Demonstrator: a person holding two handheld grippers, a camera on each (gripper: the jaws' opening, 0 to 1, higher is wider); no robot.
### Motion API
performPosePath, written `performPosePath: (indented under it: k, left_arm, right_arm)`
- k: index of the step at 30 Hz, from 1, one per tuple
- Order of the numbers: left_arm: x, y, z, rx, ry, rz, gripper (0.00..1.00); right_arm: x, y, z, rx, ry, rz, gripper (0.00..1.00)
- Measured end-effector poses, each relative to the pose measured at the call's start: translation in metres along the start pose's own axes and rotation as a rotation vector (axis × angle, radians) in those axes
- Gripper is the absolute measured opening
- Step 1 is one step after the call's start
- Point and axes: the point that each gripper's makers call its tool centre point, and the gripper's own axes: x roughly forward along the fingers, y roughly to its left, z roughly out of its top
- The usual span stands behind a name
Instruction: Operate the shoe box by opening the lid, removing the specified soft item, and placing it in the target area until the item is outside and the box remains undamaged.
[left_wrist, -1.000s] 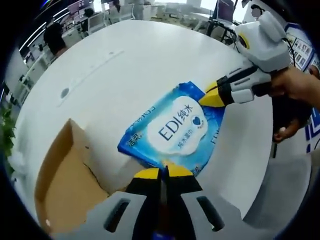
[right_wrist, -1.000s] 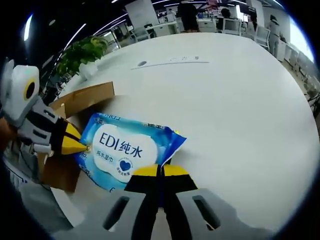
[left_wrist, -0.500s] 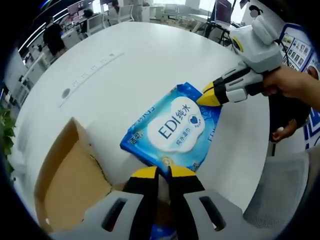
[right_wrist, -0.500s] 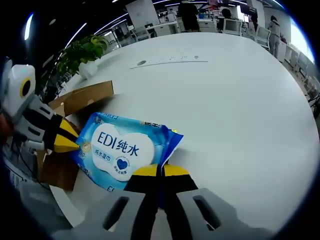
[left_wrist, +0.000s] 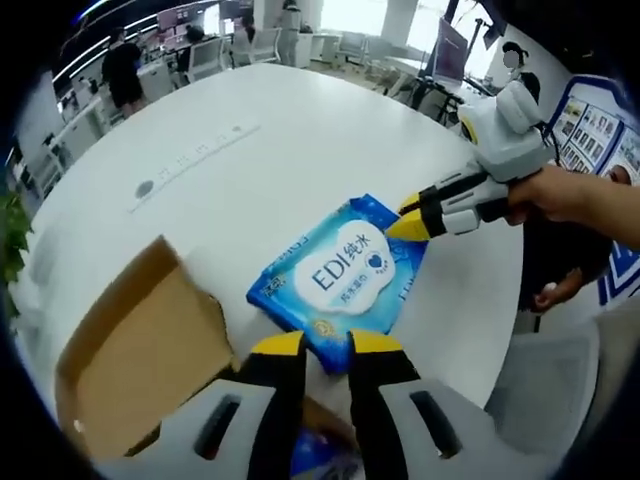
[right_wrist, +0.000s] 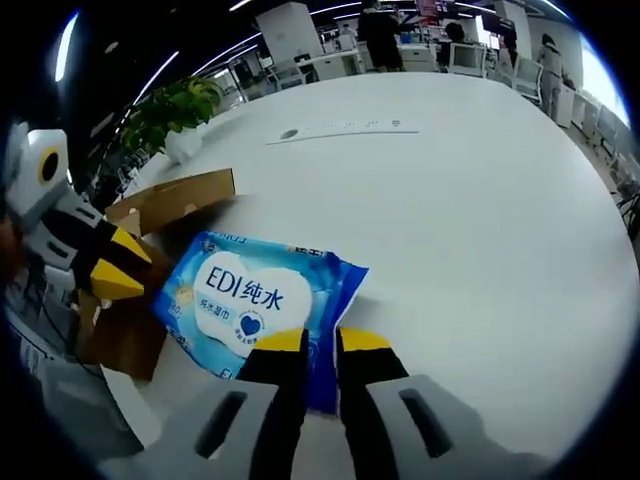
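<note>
A blue and white wipes pack (left_wrist: 340, 272) marked "EDI" lies flat on the round white table (left_wrist: 300, 130), beside the open brown shoe box (left_wrist: 130, 345). My left gripper (left_wrist: 327, 347) is open, its yellow tips just short of the pack's near edge. From the right, my right gripper (left_wrist: 407, 217) reaches the pack's far corner, held by a person's hand (left_wrist: 575, 195). In the right gripper view, the right gripper (right_wrist: 322, 342) is open with the pack's (right_wrist: 250, 297) edge between its jaws. The left gripper (right_wrist: 112, 265) stands open at the pack's left, over the box (right_wrist: 170, 200).
A long cable slot (left_wrist: 195, 153) and a round grommet (left_wrist: 145, 188) are set in the tabletop. A potted plant (right_wrist: 175, 105) stands past the table's edge. A grey chair (left_wrist: 560, 385) is at the right. Office desks and people fill the background.
Both grippers, shut on the pack's opposite edges before, have opened. The pack now rests on the table, and the left gripper has drawn back a little from it.
</note>
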Motion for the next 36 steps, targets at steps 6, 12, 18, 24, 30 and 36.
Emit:
performPosePath:
  k: [6, 12, 18, 24, 30, 36]
  left_arm:
    - [-0.010, -0.005, -0.005, 0.011, -0.038, 0.000, 0.21]
    - [-0.023, -0.005, -0.006, 0.006, -0.076, 0.003, 0.23]
    - [-0.037, -0.002, -0.009, -0.002, -0.104, 0.003, 0.25]
    - [-0.050, 0.001, -0.016, -0.003, -0.125, 0.008, 0.28]
    - [-0.060, 0.006, -0.025, 0.005, -0.134, 0.008, 0.28]
    - [-0.068, 0.013, -0.040, 0.016, -0.128, 0.009, 0.31]
  right_arm:
    - [-0.012, 0.003, 0.003, -0.049, -0.017, -0.010, 0.16]
    - [-0.023, 0.008, 0.007, -0.092, -0.026, -0.018, 0.18]
    - [-0.034, 0.016, 0.009, -0.135, -0.033, -0.020, 0.21]
    - [-0.045, 0.026, 0.012, -0.179, -0.041, -0.020, 0.23]
    - [-0.056, 0.041, 0.020, -0.232, -0.058, -0.008, 0.25]
    - [-0.064, 0.059, 0.026, -0.283, -0.068, 0.007, 0.26]
